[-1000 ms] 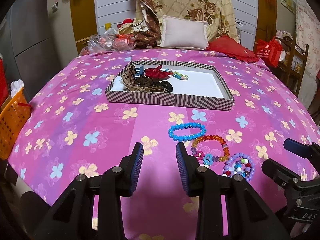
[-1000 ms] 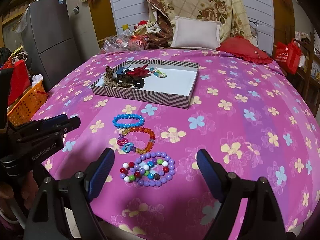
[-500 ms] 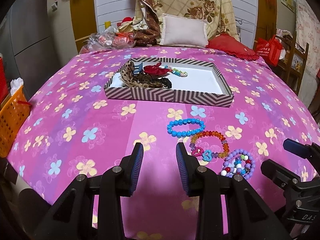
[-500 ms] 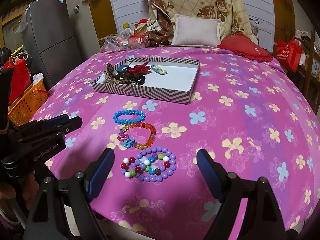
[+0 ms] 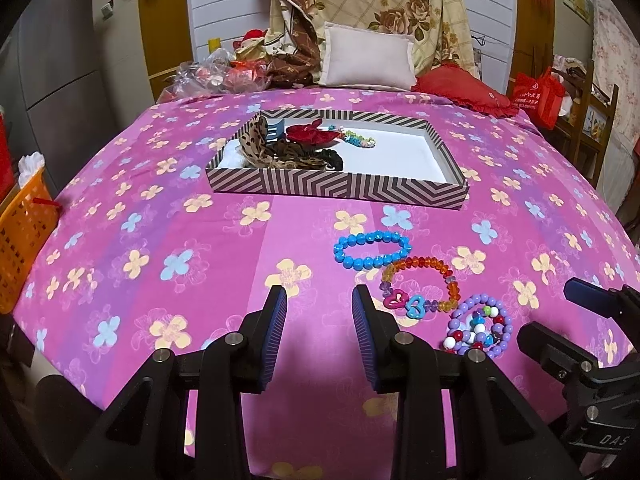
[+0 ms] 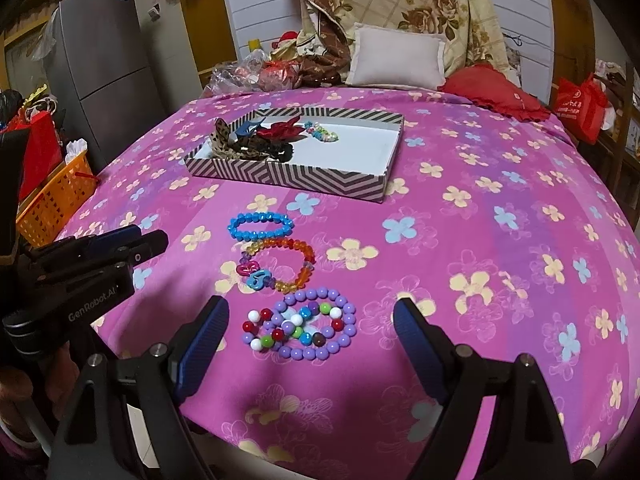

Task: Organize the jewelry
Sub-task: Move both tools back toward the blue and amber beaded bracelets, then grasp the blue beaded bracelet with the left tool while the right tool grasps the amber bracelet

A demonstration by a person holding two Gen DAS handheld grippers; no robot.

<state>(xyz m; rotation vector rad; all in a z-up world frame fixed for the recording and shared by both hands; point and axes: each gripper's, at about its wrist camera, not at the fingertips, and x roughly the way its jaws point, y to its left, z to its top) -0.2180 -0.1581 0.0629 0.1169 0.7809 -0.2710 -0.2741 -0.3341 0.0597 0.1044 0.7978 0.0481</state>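
At lower centre, the right gripper (image 6: 310,320) gapes wide around the purple bracelet (image 6: 316,324), untouching. The left gripper (image 5: 319,304) stands narrower, empty. The striped tray (image 6: 288,174) sits upper centre.

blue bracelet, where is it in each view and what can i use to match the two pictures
Left wrist view: the blue bracelet lies right of centre on the pink bedspread, nearest the box in the row of bracelets.
Right wrist view: the blue bracelet lies left of centre, again farthest in that row.
Shared landmark: the striped box just beyond it.
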